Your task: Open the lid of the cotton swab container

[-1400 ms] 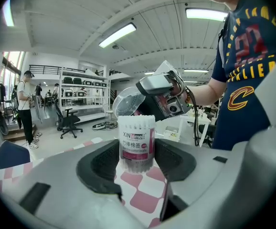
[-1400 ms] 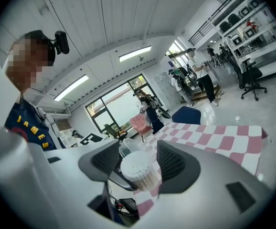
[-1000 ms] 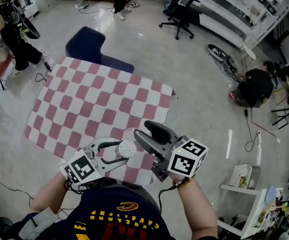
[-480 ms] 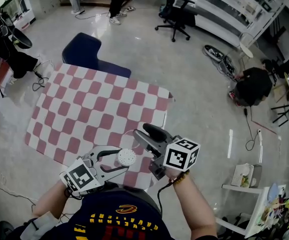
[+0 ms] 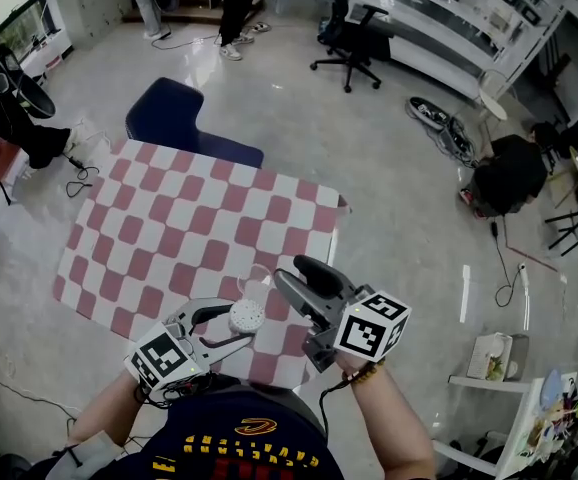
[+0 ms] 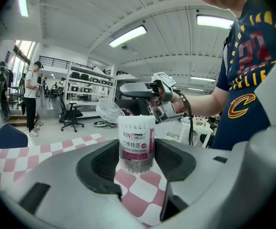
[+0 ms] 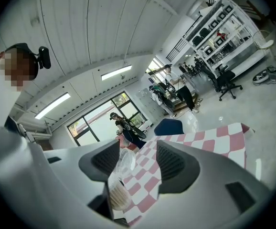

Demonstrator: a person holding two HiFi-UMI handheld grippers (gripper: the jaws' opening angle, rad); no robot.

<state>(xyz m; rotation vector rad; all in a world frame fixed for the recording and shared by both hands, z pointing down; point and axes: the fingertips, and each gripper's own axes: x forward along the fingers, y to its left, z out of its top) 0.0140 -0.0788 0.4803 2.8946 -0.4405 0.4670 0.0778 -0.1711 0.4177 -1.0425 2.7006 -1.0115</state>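
The cotton swab container [image 6: 136, 142], a clear tube with a pink label, stands upright between my left gripper's [image 6: 136, 152] pads, which are shut on it. In the head view its white swab-filled top [image 5: 246, 316] shows just above the checked cloth. Its clear lid [image 6: 109, 110] is tipped up and back on its hinge. My right gripper [image 5: 295, 281] hovers right beside the container, open. In the right gripper view the clear lid [image 7: 124, 162] lies in the gap close to the left pad, with the swabs [image 7: 118, 195] below it.
A pink-and-white checked cloth [image 5: 169, 218] covers the table under both grippers. A dark blue seat [image 5: 174, 108] stands at its far side. An office chair [image 5: 354, 28], shelving and people stand farther off on the grey floor.
Both grippers stay together with the container in the left one. The pair has drifted slightly toward the cloth's near edge; the lid stays tipped up.
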